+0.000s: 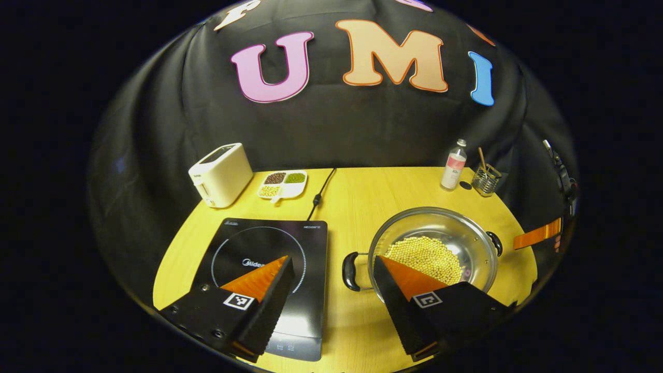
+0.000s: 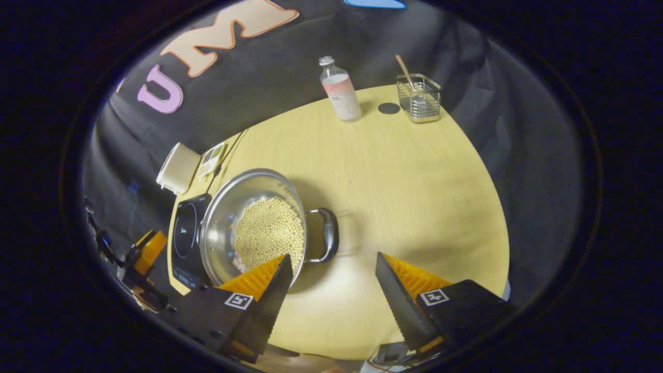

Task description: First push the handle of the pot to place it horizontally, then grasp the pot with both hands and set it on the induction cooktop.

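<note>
1. Pot point(image 1: 434, 248), in the left gripper view: it stands on the table point(image 1: 357, 197), just right of the cooktop point(image 1: 264, 269) and apart from it, with pale beans point(image 1: 424, 256) heaped in its bottom. One handle point(image 1: 350, 270) points toward the cooktop, the other point(image 1: 495, 243) sticks out on the far right.
2. The left gripper point(image 1: 331, 272) hangs with its fingers wide apart and nothing between them: one finger over the cooktop's glass, the other over the pot's near rim, the near handle in the gap.
3. Behind the cooktop stand a toaster point(image 1: 220, 174) and a divided dish point(image 1: 282, 184); behind the pot, a bottle point(image 1: 453, 165) and a wire holder point(image 1: 486, 180).
4. In the right gripper view the pot point(image 2: 248, 228) sits just right of the cooktop point(image 2: 187, 235), its handle point(image 2: 326, 235) jutting over bare table point(image 2: 414, 197).
5. The right gripper point(image 2: 331, 274) is spread open, gripping nothing; one finger lies over the pot's rim, the other over the table, the handle just beyond the gap.
6. Far behind the pot are the bottle point(image 2: 341, 89) and holder point(image 2: 418, 97); the toaster point(image 2: 177, 168) stands beyond the cooktop.
</note>
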`<state>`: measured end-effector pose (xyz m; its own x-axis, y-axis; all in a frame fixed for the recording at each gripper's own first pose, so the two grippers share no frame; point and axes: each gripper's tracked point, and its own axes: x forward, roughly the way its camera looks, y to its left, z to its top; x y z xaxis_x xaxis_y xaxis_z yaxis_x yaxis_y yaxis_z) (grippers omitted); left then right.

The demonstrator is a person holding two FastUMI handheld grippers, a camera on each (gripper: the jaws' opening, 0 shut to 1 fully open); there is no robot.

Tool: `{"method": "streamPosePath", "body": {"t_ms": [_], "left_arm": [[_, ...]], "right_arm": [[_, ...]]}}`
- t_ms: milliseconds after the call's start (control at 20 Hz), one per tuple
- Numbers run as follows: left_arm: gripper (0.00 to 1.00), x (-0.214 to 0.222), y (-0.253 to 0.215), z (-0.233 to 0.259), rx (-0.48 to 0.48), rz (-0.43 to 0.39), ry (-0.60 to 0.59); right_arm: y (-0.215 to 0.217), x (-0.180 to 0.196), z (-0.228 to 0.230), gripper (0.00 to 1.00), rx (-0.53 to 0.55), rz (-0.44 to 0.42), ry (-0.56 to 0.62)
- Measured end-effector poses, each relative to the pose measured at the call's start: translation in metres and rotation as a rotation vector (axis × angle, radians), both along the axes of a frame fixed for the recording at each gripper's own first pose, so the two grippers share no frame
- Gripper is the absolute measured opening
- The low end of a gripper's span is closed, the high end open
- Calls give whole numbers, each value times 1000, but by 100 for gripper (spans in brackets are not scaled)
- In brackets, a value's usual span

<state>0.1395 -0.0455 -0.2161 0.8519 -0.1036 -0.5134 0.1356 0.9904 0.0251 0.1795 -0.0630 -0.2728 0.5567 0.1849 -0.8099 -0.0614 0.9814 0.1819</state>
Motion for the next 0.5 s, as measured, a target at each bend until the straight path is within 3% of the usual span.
{"method": "streamPosePath", "body": {"t_ms": [500], "left_arm": [[90,30,-24,-71,-117,-30,260]], "right_arm": [[32,42,-56,93,69,32,113]]}}
